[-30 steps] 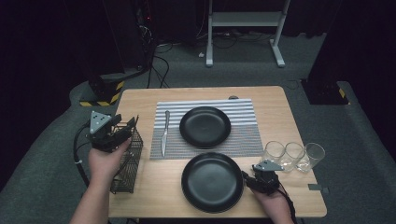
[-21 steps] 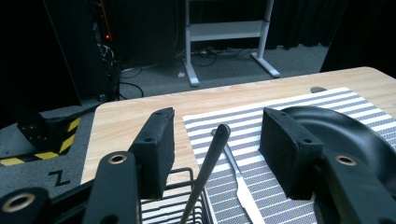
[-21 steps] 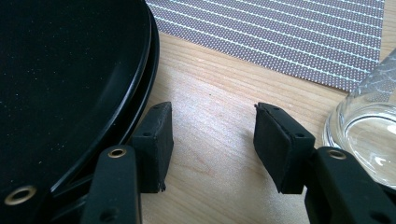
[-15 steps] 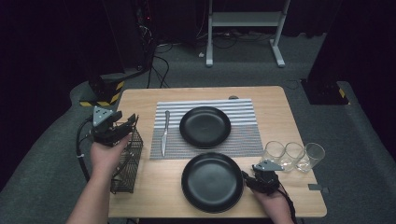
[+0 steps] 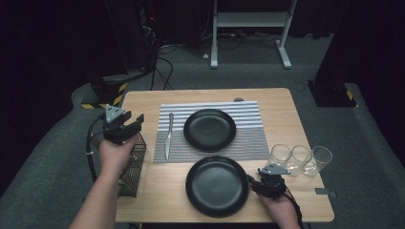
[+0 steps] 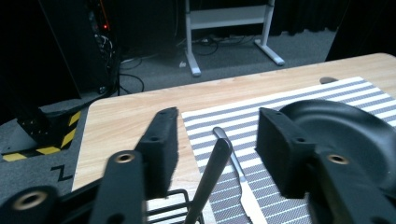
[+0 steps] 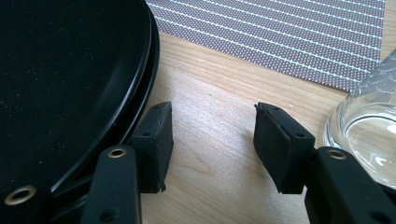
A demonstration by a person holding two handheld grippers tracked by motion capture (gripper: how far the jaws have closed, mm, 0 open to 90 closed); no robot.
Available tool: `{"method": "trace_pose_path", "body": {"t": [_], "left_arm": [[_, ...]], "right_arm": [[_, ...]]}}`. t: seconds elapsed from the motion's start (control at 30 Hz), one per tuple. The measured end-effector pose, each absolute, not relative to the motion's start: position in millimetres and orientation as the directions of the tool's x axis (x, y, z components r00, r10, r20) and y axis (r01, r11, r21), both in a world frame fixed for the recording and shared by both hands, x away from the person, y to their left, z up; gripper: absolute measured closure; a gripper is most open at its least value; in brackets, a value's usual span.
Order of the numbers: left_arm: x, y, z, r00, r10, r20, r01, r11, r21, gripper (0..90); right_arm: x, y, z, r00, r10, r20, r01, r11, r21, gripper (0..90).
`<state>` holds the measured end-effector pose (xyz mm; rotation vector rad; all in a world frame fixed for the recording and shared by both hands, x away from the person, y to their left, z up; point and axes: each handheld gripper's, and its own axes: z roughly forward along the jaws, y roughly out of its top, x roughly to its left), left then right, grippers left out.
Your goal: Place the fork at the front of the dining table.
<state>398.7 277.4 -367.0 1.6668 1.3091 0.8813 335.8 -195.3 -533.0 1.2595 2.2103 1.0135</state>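
utensil handle [image 6: 210,177] cut off below, glass [image 7: 369,112] cropped at right edge

No legible text, label, brand or number is found on any surface. One sign is noted: yellow-and-black diagonal hazard striping on the dark floor base [image 6: 51,140], seen to the left of and beyond the left jaw in the left gripper view. A pale zigzag mark [image 6: 62,173] is observed on the grey carpet beside it; no meaning can be read.
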Motion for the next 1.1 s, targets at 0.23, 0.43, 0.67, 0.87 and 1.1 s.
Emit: {"method": "trace_pose_path", "body": {"t": [0.23, 0.43, 0.67, 0.87, 1.1], "left_arm": [[405.7, 277.8, -371.2, 0.208, 0.977, 0.041, 0.423, -0.128, 0.897, 51.0], [411.7, 277.2, -375.1, 0.209, 0.976, 0.053, 0.455, -0.145, 0.879, 55.8], [416.0, 276.9, -375.6, 0.220, 0.974, 0.056, 0.480, -0.158, 0.863, 60.7], [416.8, 277.1, -376.5, 0.235, 0.970, 0.054, 0.491, -0.166, 0.855, 64.6], [416.9, 275.7, -377.3, 0.245, 0.967, 0.064, 0.491, -0.180, 0.852, 69.5]], "right_arm": [[335.7, -195.1, -533.0, -0.514, 0.858, 0.011, 0.568, 0.330, 0.754, 47.1], [335.6, -195.1, -532.9, -0.514, 0.857, 0.010, 0.567, 0.331, 0.755, 47.1], [335.6, -195.1, -532.9, -0.514, 0.858, 0.010, 0.567, 0.331, 0.755, 47.0], [335.6, -195.1, -532.9, -0.514, 0.858, 0.010, 0.567, 0.331, 0.755, 47.1], [335.7, -195.1, -532.9, -0.515, 0.857, 0.011, 0.568, 0.331, 0.754, 47.1]]}}
